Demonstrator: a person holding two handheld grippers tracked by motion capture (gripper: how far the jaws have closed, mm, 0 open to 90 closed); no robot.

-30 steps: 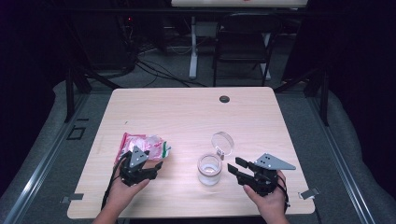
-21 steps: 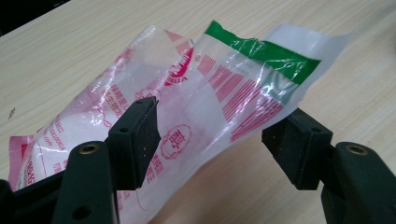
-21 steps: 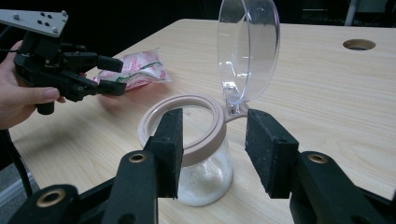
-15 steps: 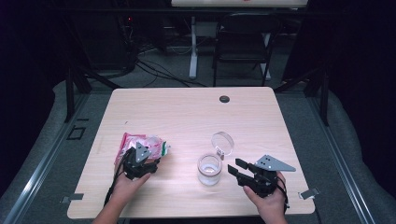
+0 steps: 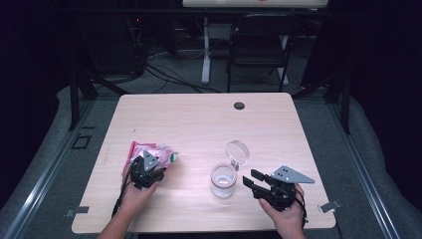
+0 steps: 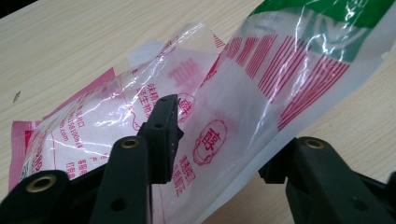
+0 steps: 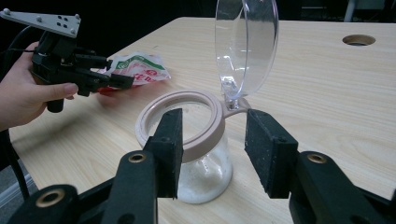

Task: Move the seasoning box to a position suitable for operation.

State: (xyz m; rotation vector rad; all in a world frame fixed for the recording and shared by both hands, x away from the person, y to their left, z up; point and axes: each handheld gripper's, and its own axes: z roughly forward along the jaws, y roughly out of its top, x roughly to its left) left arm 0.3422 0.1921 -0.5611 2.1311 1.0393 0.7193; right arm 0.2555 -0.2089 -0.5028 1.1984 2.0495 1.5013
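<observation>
A pink, white and green plastic bag (image 5: pixel 165 151) lies at the table's front left. My left gripper (image 5: pixel 147 167) has just been closing its jaws on it. In the left gripper view the bag (image 6: pixel 243 107) runs between the jaws of the left gripper (image 6: pixel 222 135), one pad on top and the other beneath, and it bends up. A small glass jar (image 5: pixel 222 180) with a pale rim and some white grains stands front centre, its clear lid (image 5: pixel 237 151) hinged open. My right gripper (image 5: pixel 249 178) is open just right of the jar (image 7: pixel 205 172), not touching.
The wooden table (image 5: pixel 199 124) has a round cable hole (image 5: pixel 239 105) at the back. A folding chair (image 5: pixel 259 50) and cables sit on the floor beyond. In the right gripper view the left gripper (image 7: pixel 112 79) and bag (image 7: pixel 142 65) are far left.
My left gripper has edged forward and down onto the bag and its jaws have narrowed around it. The right gripper, jar and lid have stayed put.
</observation>
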